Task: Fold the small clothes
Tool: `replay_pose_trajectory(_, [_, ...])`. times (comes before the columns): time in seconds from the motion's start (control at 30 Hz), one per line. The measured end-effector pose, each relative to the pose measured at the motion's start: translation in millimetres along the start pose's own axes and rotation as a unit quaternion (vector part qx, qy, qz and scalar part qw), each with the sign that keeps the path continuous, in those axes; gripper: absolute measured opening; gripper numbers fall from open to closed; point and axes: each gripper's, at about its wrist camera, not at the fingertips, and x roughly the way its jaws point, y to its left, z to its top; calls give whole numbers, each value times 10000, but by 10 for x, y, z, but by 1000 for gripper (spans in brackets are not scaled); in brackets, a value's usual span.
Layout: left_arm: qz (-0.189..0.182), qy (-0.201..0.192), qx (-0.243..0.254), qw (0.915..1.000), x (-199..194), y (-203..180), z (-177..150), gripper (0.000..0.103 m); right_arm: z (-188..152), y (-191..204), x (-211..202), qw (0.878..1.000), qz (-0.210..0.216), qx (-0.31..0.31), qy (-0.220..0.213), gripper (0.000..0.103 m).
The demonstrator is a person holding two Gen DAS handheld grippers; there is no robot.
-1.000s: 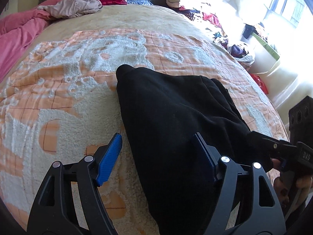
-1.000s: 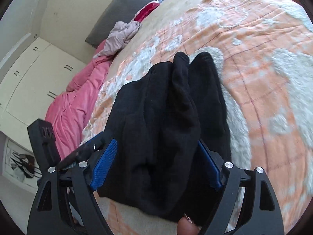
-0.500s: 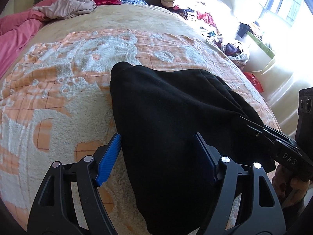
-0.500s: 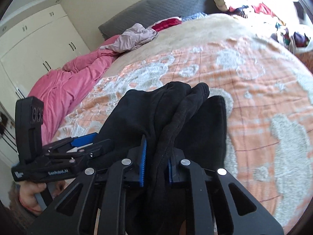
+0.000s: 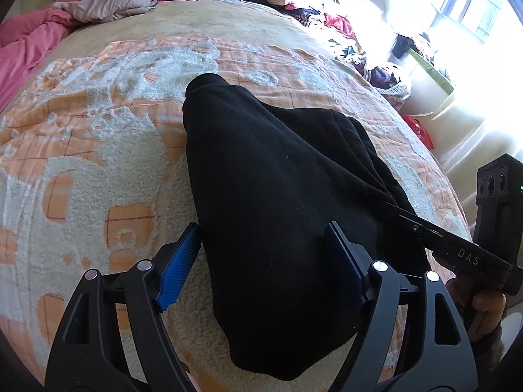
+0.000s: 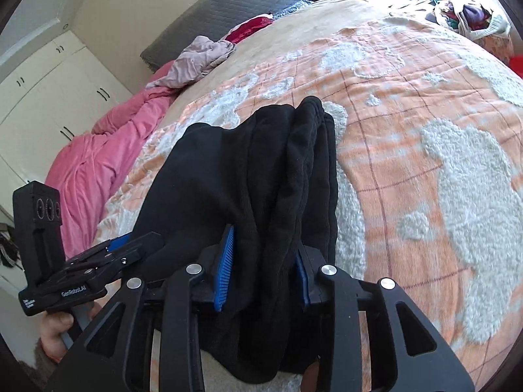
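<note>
Black garment (image 5: 278, 202) spread on the orange and white blanket (image 5: 98, 163), 2 grippers at its near edge.

The left gripper (image 5: 261, 261) stands wide open, its blue pads either side of the cloth without pressing it. The right gripper (image 6: 264, 271) is narrower and opening, a bunched fold of the garment between its pads; whether they still pinch it I cannot tell.

An orange-and-white fleece blanket (image 5: 98, 150) covers the bed, grey headboard (image 6: 228, 9) behind. White wardrobe doors (image 6: 49, 81) stand beside it; a bright window (image 5: 483, 9) glares opposite.
</note>
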Motion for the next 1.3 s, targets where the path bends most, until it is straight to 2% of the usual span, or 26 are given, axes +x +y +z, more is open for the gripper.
replay_pose_trajectory(0.03, [-3,-4,1,10000,-18,-6,-7,69,-16,1,-33,10000,60,17,1,33])
replay_pose_trajectory(0.1, [-5,-20,8,10000,-65,-14,-23,69,-45,-4,-81,9998,164,85,38,42])
replay_pose_trajectory(0.13, [-15,-25,10,10000,-86,-22,-37,69,-65,-13,-91,9997,211,114,71,42])
replay_pose_trajectory(0.17, [-36,-36,12,10000,-108,-29,-50,69,-77,-30,-120,9997,195,125,60,33])
replay_pose_trajectory(0.2, [-53,-40,12,10000,-121,-34,-57,70,-82,-20,-131,9998,174,82,71,18])
replay_pose_trajectory(0.37, [-131,-22,101,9999,-167,-89,-133,73,-91,130,-232,9979,-446,-446,-164,17])
replay_pose_trajectory(0.43, [-100,28,169,9998,-141,-115,-162,73,-137,82,-134,9967,-678,-440,-2,31])
replay_pose_trajectory(0.47, [-82,66,187,9998,-122,-124,-176,73,-163,62,-102,9954,-852,-445,24,46])
replay_pose_trajectory(0.57, [-72,132,202,9997,-97,-140,-216,73,-194,55,-168,9961,-801,-351,-121,47])
replay_pose_trajectory(0.67, [-65,158,215,9996,-103,-143,-232,74,-305,125,-274,9934,-948,-504,-395,48])
replay_pose_trajectory(0.83, [-62,150,209,9996,-142,-145,-261,74,-491,189,-451,9899,-1071,-530,-767,54])
replay_pose_trajectory(1.0, [-94,35,158,9998,-258,-124,-326,76,-648,221,-735,9861,-1032,-467,-1214,76])
replay_pose_trajectory(1.03, [-111,-8,140,9998,-293,-119,-342,77,-693,240,-796,9849,-1026,-492,-1303,77])
replay_pose_trajectory(1.1, [-138,-97,124,9998,-363,-120,-360,82,-779,293,-893,9812,-1098,-563,-1481,87])
replay_pose_trajectory(1.23, [-174,-339,118,9992,-550,-115,-451,89,-942,418,-1031,9751,-1204,-710,-1720,96])
replay_pose_trajectory(1.3, [-191,-434,138,9988,-622,-117,-503,93,-1015,477,-1082,9721,-1267,-788,-1807,97])
